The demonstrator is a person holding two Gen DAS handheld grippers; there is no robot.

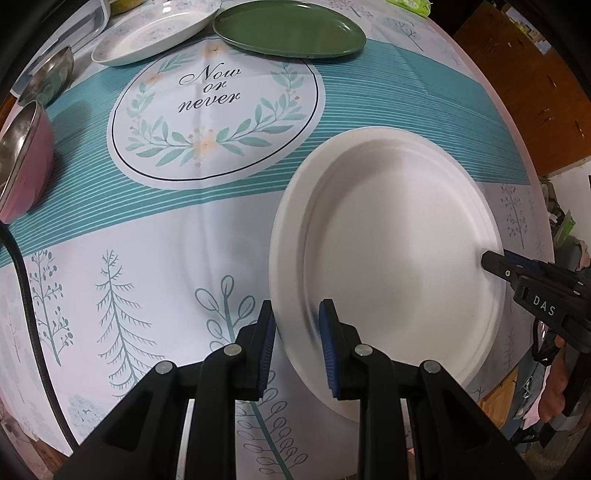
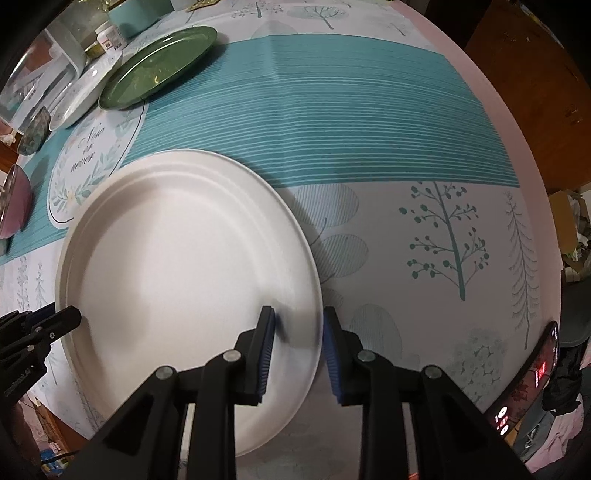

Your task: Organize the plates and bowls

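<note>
A white paper plate [image 1: 388, 240] [image 2: 177, 258] lies low over the patterned tablecloth. My left gripper [image 1: 297, 332] straddles its left rim, one pad outside and one inside, closed on the rim. My right gripper [image 2: 299, 332] straddles the opposite rim; a thin gap shows between the plate's edge and the outer pad. Each gripper shows in the other's view: the right gripper [image 1: 489, 260] and the left gripper [image 2: 72, 317]. At the back lie a green plate [image 1: 288, 29] [image 2: 159, 66] and a white patterned plate [image 1: 155, 33] [image 2: 79, 92]. A metal bowl [image 1: 48, 74] and a pink bowl [image 1: 26, 166] stand at the left.
A black cable [image 1: 22, 277] runs down the table's left side. A dark device with red lights [image 2: 539, 369] sits at the table's right edge. A white container [image 2: 55, 55] and a teal cup [image 2: 136, 18] stand at the back left.
</note>
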